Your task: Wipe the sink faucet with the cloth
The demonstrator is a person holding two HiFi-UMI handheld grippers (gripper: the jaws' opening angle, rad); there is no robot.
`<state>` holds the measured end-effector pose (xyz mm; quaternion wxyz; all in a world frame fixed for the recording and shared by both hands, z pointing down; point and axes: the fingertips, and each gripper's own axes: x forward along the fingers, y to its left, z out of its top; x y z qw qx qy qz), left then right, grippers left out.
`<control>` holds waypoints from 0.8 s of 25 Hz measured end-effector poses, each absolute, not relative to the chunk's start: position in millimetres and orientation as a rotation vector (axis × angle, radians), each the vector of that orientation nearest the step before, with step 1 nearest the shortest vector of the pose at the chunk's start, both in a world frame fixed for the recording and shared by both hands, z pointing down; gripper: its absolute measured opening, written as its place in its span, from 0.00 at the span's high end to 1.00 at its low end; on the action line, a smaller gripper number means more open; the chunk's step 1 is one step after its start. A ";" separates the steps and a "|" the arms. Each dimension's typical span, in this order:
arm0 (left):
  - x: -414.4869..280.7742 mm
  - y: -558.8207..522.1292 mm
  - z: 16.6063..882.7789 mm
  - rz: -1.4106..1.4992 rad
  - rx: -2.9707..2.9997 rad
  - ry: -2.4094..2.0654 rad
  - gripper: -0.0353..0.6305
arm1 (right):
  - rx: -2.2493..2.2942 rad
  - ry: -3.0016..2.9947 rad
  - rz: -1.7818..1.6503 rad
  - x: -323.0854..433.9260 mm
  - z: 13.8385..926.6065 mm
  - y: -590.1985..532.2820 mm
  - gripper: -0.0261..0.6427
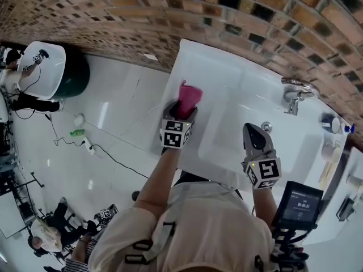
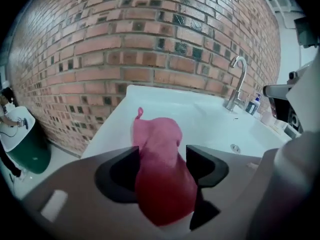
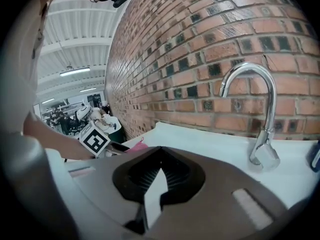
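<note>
Two grippers hung over the sink [image 1: 227, 89] in the head view, faucet [image 1: 295, 94] at 2 o'clock; left gripper view: left gripper [image 2: 162, 154] pinched the pink cloth [image 2: 157, 134] between wide-set jaws; right gripper view: right gripper [image 3: 160, 151] was closed, empty.

A white sink [image 1: 227, 78] is lying bare and wide between the faucet [image 1: 295, 94] and the pink cloth [image 1: 190, 95] bunched in the left gripper [image 1: 181, 113] — open room for a sideways pass. The faucet is rising at the rear, close against the brick wall [image 1: 142, 16], leaving little room behind. Small containers [image 1: 330, 123] are crowding the right end. A small round fitting [image 1: 266, 126] is sitting just ahead of the right gripper [image 1: 253, 130].
</note>
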<state>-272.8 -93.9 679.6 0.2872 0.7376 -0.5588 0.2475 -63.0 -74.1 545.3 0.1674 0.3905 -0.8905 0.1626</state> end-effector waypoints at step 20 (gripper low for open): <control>-156.5 -124.3 561.8 0.475 2.290 -1.419 0.82 | 1.243 -2.573 0.320 6.3 478.1 -76.5 0.98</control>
